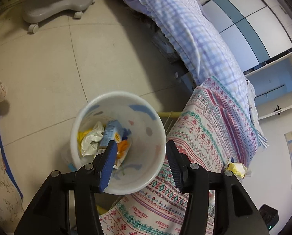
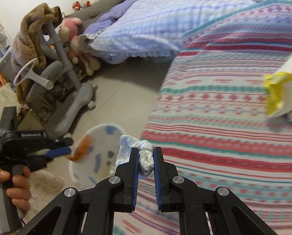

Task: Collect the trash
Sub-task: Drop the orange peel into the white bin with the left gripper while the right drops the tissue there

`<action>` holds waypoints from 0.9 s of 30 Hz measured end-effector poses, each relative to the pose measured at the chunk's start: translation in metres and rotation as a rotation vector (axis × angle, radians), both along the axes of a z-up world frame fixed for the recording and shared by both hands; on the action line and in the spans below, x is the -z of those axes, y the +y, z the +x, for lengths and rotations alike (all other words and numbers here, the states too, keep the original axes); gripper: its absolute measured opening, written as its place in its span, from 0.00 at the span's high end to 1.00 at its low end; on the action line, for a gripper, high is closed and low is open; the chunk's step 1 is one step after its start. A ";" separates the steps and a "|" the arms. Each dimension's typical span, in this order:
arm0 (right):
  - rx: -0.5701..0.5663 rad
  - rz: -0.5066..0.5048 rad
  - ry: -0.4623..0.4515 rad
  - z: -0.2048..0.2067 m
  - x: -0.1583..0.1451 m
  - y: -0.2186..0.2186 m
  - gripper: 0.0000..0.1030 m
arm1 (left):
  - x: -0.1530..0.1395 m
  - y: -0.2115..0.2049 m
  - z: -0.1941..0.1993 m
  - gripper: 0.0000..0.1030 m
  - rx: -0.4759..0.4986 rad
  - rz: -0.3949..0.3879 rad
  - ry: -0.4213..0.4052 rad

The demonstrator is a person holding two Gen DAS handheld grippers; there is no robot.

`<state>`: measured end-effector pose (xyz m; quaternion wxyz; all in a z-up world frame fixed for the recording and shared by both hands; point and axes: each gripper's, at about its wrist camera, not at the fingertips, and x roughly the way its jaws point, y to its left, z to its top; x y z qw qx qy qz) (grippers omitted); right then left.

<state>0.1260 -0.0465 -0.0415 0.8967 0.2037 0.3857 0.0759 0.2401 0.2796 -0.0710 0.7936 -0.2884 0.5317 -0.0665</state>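
Left gripper (image 1: 140, 146): jaws apart, nothing between them, above the bin (image 1: 155, 141). The bin stands on the floor (image 1: 48, 68) against the blanket (image 1: 204, 137) edge and holds a carton (image 1: 111, 131) and wrappers (image 1: 91, 139). Right gripper (image 2: 145, 152): jaws clamped on 1 tissue (image 2: 146, 160) over the blanket edge, near the bin. 1 yellow wrapper (image 1: 236, 168) lies on the blanket.

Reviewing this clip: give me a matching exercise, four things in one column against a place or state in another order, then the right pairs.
Things:
1. white tissue wad
2. white bin
3. yellow wrapper
4. left gripper

Places or states:
A. on the floor beside the bed
B. jaws apart, nothing between them
C. pinched in the right gripper
D. lying on the patterned blanket

Pairs: 1-C, 2-A, 3-D, 4-B
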 end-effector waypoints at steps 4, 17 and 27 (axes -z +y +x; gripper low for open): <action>-0.027 0.000 0.018 0.018 0.010 0.023 0.88 | 0.002 0.015 0.000 0.47 -0.047 -0.006 0.004; -0.226 -0.014 0.067 0.086 0.036 0.121 0.50 | -0.003 0.035 -0.004 0.47 -0.107 -0.003 -0.015; -0.201 -0.080 0.074 0.060 0.042 0.100 0.38 | -0.013 0.000 -0.002 0.47 -0.011 0.025 -0.051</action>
